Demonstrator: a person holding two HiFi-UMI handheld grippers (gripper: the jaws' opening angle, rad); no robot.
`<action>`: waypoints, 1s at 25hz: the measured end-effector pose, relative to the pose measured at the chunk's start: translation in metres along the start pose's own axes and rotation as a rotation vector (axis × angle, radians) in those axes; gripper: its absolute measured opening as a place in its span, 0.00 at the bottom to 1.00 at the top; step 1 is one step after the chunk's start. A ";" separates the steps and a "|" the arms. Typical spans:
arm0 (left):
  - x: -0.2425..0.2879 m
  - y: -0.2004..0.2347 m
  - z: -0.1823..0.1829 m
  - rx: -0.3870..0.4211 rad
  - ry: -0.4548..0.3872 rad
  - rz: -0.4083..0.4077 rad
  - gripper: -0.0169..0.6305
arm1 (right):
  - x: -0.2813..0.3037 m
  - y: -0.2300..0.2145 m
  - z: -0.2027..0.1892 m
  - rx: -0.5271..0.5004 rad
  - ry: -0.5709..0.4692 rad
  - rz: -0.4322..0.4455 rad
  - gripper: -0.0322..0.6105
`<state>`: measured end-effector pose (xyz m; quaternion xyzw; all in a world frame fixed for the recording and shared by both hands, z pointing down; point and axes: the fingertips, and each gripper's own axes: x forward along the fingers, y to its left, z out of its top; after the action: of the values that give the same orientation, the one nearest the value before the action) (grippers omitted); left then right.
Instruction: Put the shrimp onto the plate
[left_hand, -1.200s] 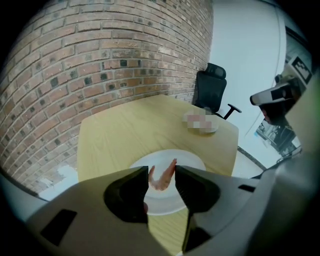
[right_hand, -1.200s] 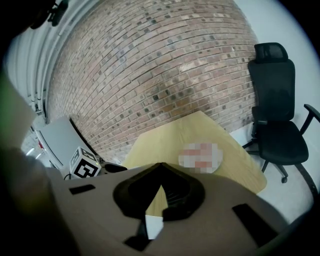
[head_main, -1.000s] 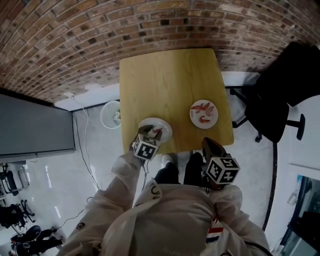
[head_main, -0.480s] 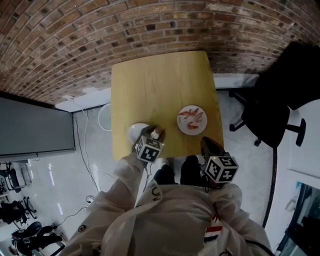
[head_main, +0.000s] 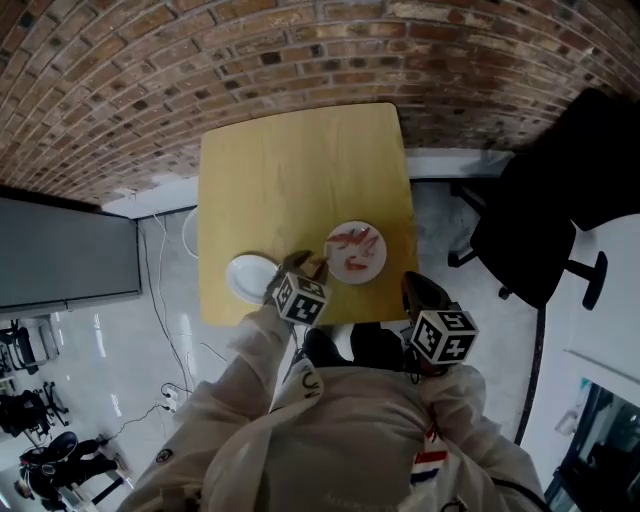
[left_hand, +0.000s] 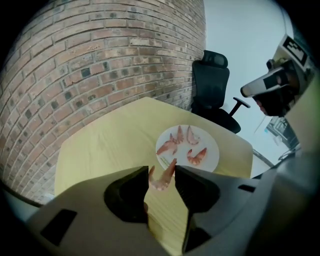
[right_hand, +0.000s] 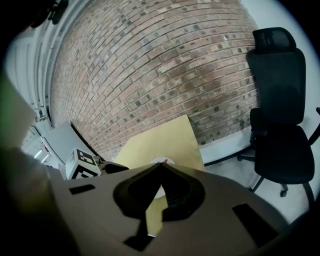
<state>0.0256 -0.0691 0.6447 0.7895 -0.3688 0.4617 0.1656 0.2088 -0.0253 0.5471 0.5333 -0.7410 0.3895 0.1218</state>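
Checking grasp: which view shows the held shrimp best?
Left gripper view: the shrimp sits clear between the jaws of the left hand-held gripper. Head view shows just a pinkish speck there; the right gripper view doesn't clearly show it.

pink shrimp (left_hand: 161, 179), white plate (left_hand: 212, 148), yellow table (head_main: 290, 180), red-brown brick wall (head_main: 150, 80)

My head camera looks steeply down from high above, taking in the whole table (head_main: 300, 170) and the brick wall (head_main: 200, 60) beyond. The camera on my left gripper (head_main: 308, 265) rides low over the table, facing the plate (left_hand: 211, 145) and the chair (left_hand: 212, 85) at far right. My right gripper (head_main: 420, 290) carries its camera back off the near edge — it shares all three.
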 end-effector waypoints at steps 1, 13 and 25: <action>0.004 -0.002 0.002 0.001 0.009 0.005 0.28 | 0.001 -0.006 0.003 -0.001 0.002 0.001 0.09; 0.038 -0.016 0.015 -0.016 0.104 0.061 0.28 | 0.018 -0.042 0.032 0.000 0.019 0.039 0.09; 0.050 -0.024 0.017 -0.008 0.156 0.062 0.28 | 0.026 -0.058 0.039 0.001 0.032 0.049 0.09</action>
<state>0.0688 -0.0843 0.6801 0.7388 -0.3809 0.5250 0.1827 0.2586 -0.0781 0.5619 0.5085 -0.7517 0.4013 0.1239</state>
